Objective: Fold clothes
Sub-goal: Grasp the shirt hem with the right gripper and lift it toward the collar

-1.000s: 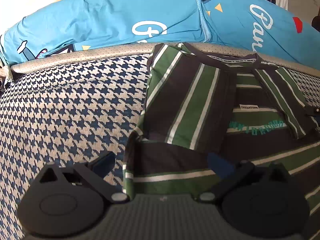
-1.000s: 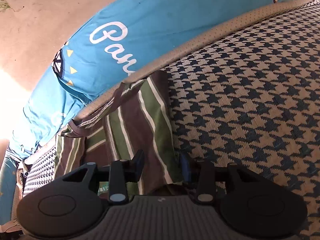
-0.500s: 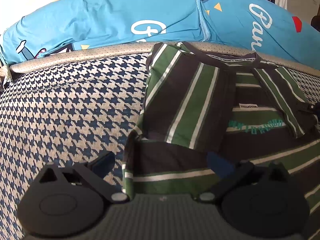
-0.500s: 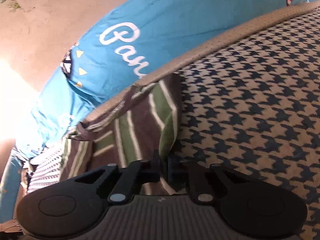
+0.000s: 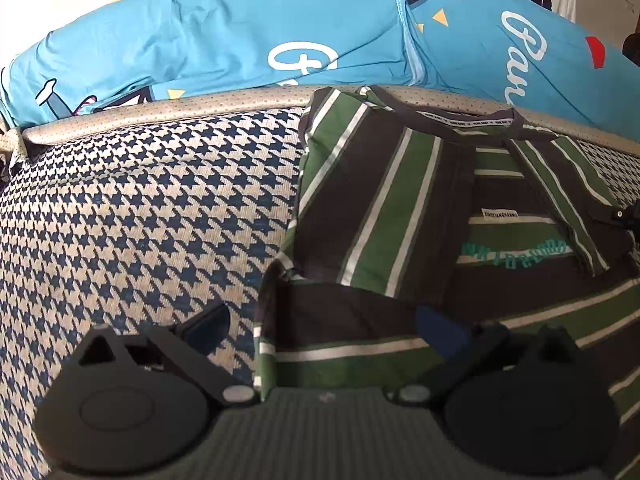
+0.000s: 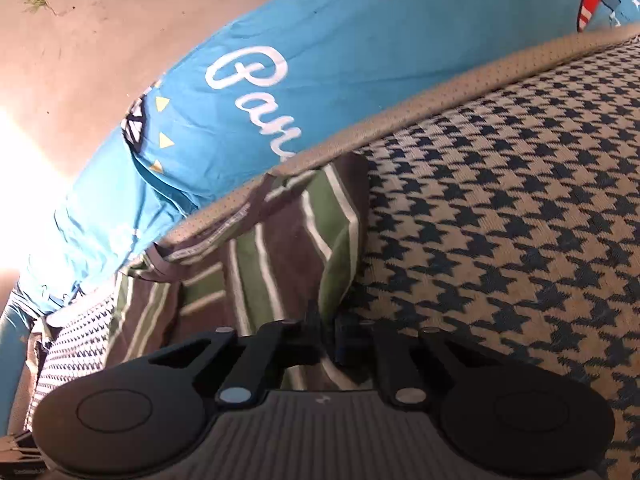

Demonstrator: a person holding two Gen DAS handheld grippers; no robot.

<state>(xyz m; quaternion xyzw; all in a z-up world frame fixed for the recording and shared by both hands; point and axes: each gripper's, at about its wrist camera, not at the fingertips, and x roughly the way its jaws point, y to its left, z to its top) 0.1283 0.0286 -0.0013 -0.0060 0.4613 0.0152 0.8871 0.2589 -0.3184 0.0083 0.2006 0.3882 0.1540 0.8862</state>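
Observation:
A T-shirt (image 5: 384, 208) striped in dark brown, green and white lies on the houndstooth mattress (image 5: 140, 220), with its collar toward the far edge and its left sleeve folded in over the chest. My left gripper (image 5: 322, 322) is open low over the shirt's near left edge, one finger over the mattress and the other over the fabric. In the right wrist view my right gripper (image 6: 328, 320) is shut on the shirt (image 6: 280, 256), pinching its right side edge, which bunches up into a small ridge. The tip of the right gripper (image 5: 628, 216) also shows at the shirt's right side.
A blue printed quilt (image 5: 240, 40) lies in a long roll along the mattress's far beige piped edge (image 5: 160, 108). Bare houndstooth surface stretches left of the shirt and to its right (image 6: 500, 220). Pale floor (image 6: 80, 40) lies beyond the quilt.
The right gripper's jaws went from apart around the shirt's side edge to shut on it, and the fabric there puckered up. The left gripper and the rest of the shirt stayed put.

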